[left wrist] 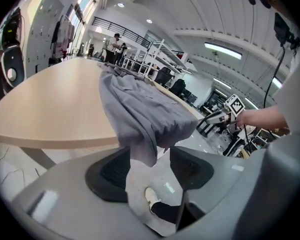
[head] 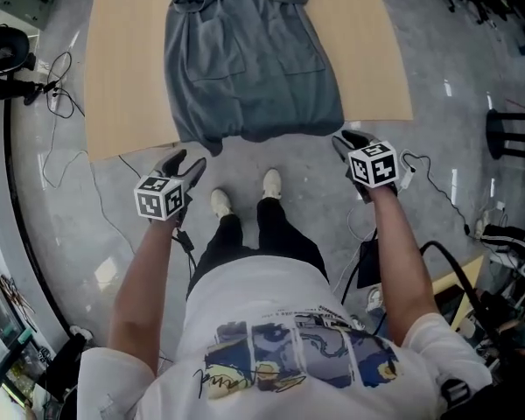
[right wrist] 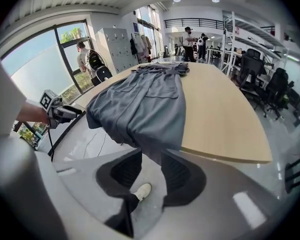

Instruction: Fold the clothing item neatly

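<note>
At worktop (head: 122, 77) edge, my left hand-held gripper (head: 186, 163) & right hand-held gripper (head: 350, 140) sit jaws apart round overhanging hem corners of the grey garment (head: 249, 59), prob to pinch + fold.

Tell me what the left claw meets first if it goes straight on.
The left claw would probably meet the grey garment first: its corner dangles off the table edge in line with the open jaws. Depth is unclear, but nothing nearer shows.
</note>
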